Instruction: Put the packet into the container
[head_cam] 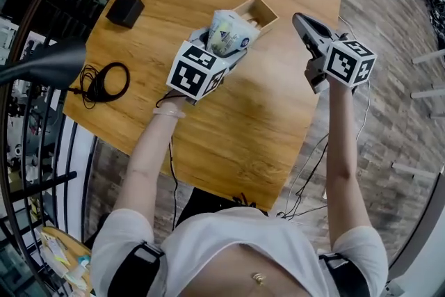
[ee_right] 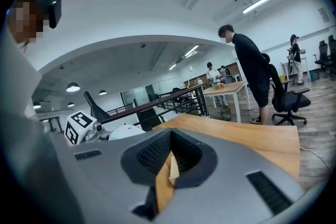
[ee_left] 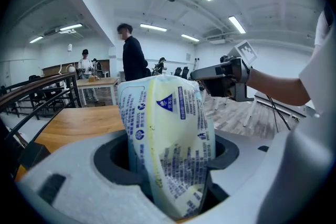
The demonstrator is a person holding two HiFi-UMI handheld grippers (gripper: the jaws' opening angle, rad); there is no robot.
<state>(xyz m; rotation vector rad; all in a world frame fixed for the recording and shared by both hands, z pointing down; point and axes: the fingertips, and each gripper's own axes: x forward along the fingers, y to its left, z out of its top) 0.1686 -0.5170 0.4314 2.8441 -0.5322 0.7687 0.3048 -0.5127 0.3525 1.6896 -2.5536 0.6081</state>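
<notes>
Pale yellow plastic packet with blue print [head_cam: 226, 33] stands upright between the jaws of my left hand-held gripper [head_cam: 224, 45], which grasps its lower end and holds it above the light wooden worktop [head_cam: 243, 115], just beside the small open wooden box container [head_cam: 269, 7]. My right hand-held gripper [head_cam: 300, 19] hangs off to the side, its jaws drawn together on nothing. I judge this the carrying step. Next I must bring the packet over the container's opening, lower it in and let go.
</notes>
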